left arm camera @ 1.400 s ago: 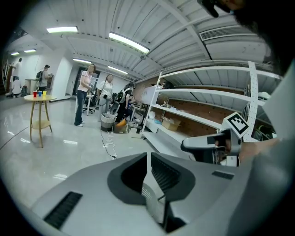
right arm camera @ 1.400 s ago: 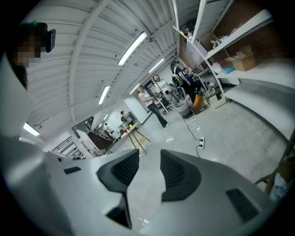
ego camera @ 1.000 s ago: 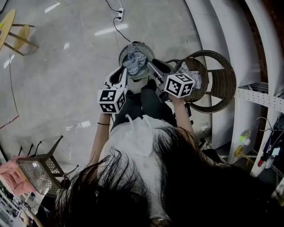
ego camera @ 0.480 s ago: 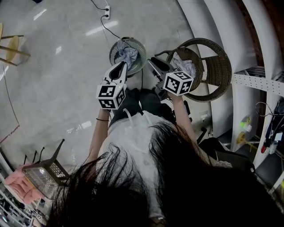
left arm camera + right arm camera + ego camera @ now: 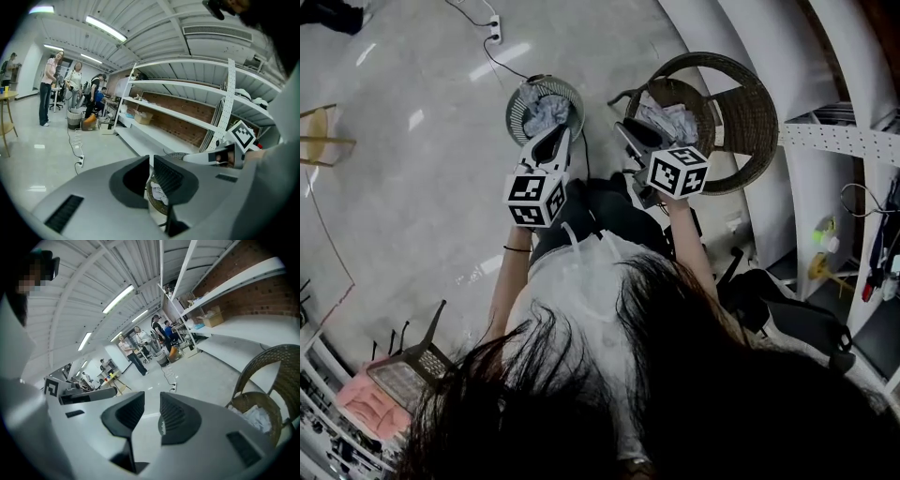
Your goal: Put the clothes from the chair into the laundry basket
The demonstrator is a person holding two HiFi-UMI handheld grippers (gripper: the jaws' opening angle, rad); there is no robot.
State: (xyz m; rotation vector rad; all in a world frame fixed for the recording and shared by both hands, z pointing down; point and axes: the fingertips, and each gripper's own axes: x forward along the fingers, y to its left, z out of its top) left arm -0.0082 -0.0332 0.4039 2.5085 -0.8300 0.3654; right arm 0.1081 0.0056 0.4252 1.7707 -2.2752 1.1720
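A round wire laundry basket [image 5: 517, 101] stands on the floor with pale clothes [image 5: 544, 114] in it. To its right is a wicker chair [image 5: 750, 112] with crumpled light clothes [image 5: 670, 120] on the seat; the right gripper view shows that chair [image 5: 269, 366] and its clothes [image 5: 258, 417] at the lower right. My left gripper [image 5: 555, 141] [image 5: 151, 161] hovers at the basket's near rim, shut and empty. My right gripper [image 5: 625, 131] [image 5: 152, 401] hangs just left of the chair's seat, its jaws a narrow gap apart with nothing between them.
A power strip [image 5: 494, 30] with its cable lies on the floor behind the basket. White shelving [image 5: 839, 141] runs along the right behind the chair. A wooden stool [image 5: 323, 141] is far left, a wire rack [image 5: 408, 361] at the lower left. Several people [image 5: 49, 86] stand far off.
The view has swung right, so basket and chair have slid up and left. The left gripper now fronts the basket and the right gripper fronts the chair's clothes.
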